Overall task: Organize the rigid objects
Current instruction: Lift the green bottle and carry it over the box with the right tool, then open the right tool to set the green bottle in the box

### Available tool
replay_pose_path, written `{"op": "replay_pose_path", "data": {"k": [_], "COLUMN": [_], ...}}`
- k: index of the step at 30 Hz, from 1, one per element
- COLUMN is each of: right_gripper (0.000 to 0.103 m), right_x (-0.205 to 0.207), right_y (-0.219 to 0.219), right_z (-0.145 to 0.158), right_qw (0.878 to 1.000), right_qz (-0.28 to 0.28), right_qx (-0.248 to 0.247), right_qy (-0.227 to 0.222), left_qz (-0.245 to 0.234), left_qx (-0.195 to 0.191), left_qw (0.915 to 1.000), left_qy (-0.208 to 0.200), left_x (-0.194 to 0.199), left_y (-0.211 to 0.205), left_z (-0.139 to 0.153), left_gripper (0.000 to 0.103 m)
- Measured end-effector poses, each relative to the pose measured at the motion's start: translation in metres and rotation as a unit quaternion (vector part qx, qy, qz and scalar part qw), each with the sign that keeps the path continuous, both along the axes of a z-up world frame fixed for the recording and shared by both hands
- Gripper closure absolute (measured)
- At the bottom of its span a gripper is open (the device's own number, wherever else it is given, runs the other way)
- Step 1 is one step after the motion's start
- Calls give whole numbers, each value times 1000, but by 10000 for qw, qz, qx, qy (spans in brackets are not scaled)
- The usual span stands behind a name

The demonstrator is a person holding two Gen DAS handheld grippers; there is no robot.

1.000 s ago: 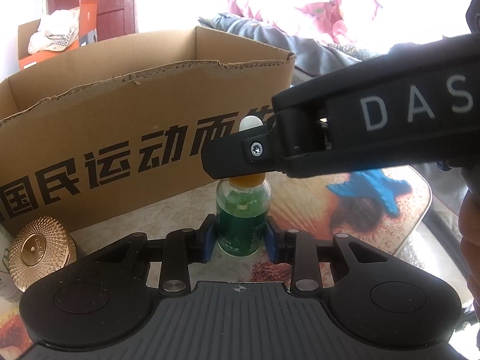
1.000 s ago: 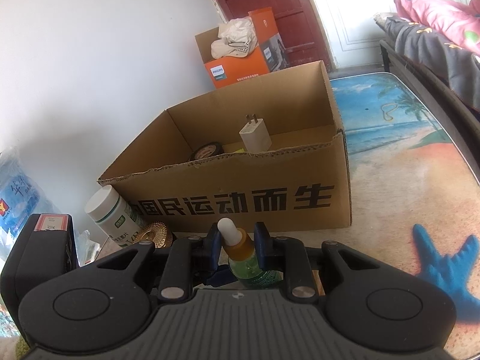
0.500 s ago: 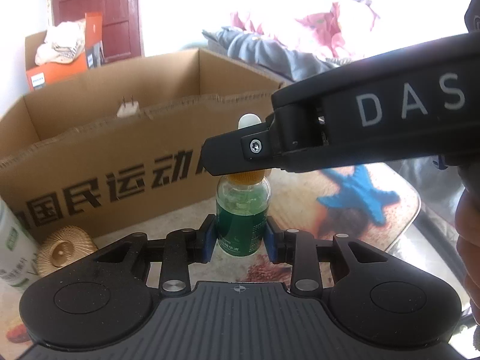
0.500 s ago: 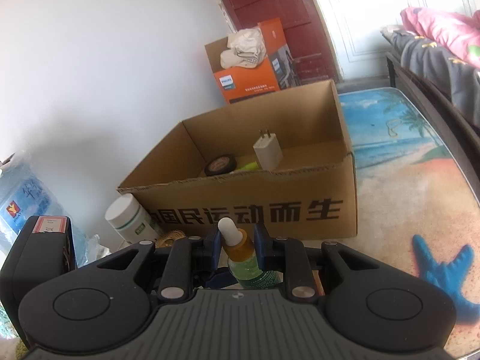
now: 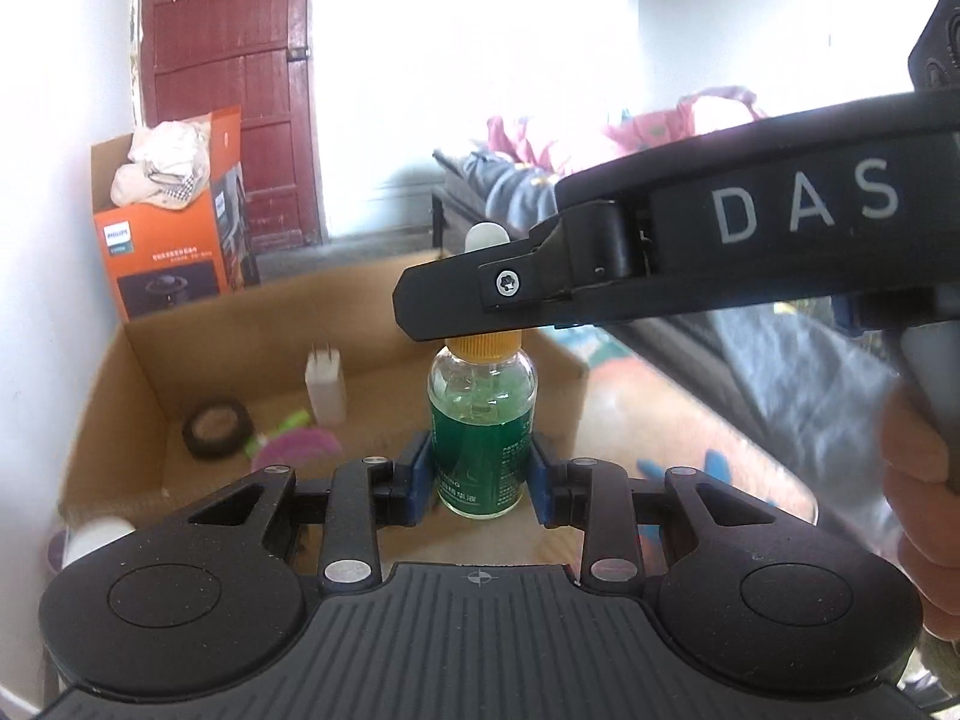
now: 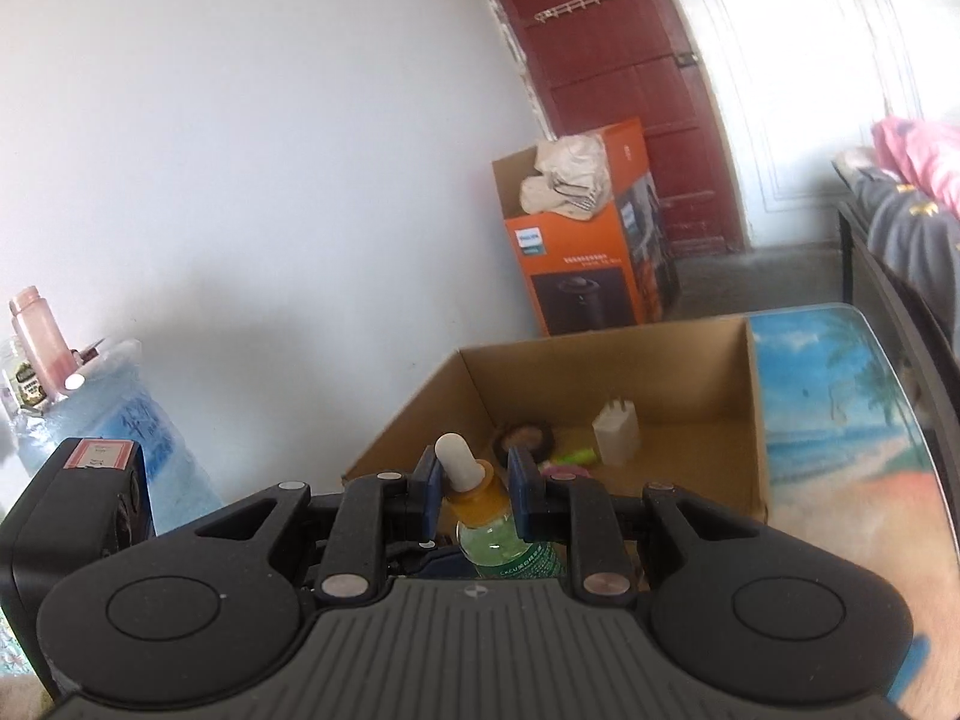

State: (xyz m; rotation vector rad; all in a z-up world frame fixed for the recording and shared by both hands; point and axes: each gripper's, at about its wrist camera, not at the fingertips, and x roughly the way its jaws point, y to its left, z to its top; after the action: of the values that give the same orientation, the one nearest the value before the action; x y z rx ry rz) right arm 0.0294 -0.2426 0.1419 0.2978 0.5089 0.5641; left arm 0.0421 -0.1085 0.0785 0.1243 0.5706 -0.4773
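Note:
A small glass dropper bottle (image 5: 482,420) with green liquid, an orange collar and a white rubber bulb hangs in the air, held by both grippers. My left gripper (image 5: 480,474) is shut on its green-labelled body. From the right, my right gripper (image 5: 447,306) is shut on the collar, which hides most of the bulb. In the right wrist view the bottle's collar (image 6: 480,498) sits between the right gripper's (image 6: 477,480) blue pads. Beyond the bottle stands an open cardboard box (image 5: 120,396) (image 6: 690,360) holding a white charger plug (image 5: 326,384) (image 6: 615,435), a black tape roll (image 5: 217,435) (image 6: 525,438) and a pink-and-green item (image 5: 300,444).
An orange Philips carton (image 5: 162,240) (image 6: 576,258) with cloth on top stands by the red door (image 6: 624,60). A beach-print table top (image 6: 840,432) lies right of the box, with a blue starfish (image 5: 714,468) on it. A blue water jug (image 6: 132,420) is at left; a hand (image 5: 918,480) at right.
Both grippers have risen with the bottle between them. The box front with its printing has dropped out of sight, and the box's inside and contents now show from above.

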Motion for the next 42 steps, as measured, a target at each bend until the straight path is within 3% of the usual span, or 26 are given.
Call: {"op": "replay_pose_path", "data": {"k": [5,10,19,33,40,42], "right_gripper": [78,78,78,82,82,81], "right_x": [49,110,209,263,261,260], "right_y": [-3,-6,-17,-6,-7,-7], "right_z": [14,2,-52,-86,-84,-81], "right_qw": [9998,9984,9913,9861,9867,9871], "right_qz": [100,64,25,229,232,199], "right_qx": [-45,-158,-184,-674,-673,-719], "right_qy": [165,532,1301,1504,1464,1418], "left_qz": [-73,-51,214,580,554,550], "left_qx": [-271,-428,-477,-215,-193,-177], "left_qw": [9986,9918,9676,9547,9551,9575], "left_qy": [445,1202,2470,2910,2903,2824], "left_x": [48,114,220,268,272,271], "left_y": [4,-7,-26,-28,-32,-34], "left_z": [16,8,-35,-65,-65,-63], "left_gripper": [72,72,72,67,66,58]}}
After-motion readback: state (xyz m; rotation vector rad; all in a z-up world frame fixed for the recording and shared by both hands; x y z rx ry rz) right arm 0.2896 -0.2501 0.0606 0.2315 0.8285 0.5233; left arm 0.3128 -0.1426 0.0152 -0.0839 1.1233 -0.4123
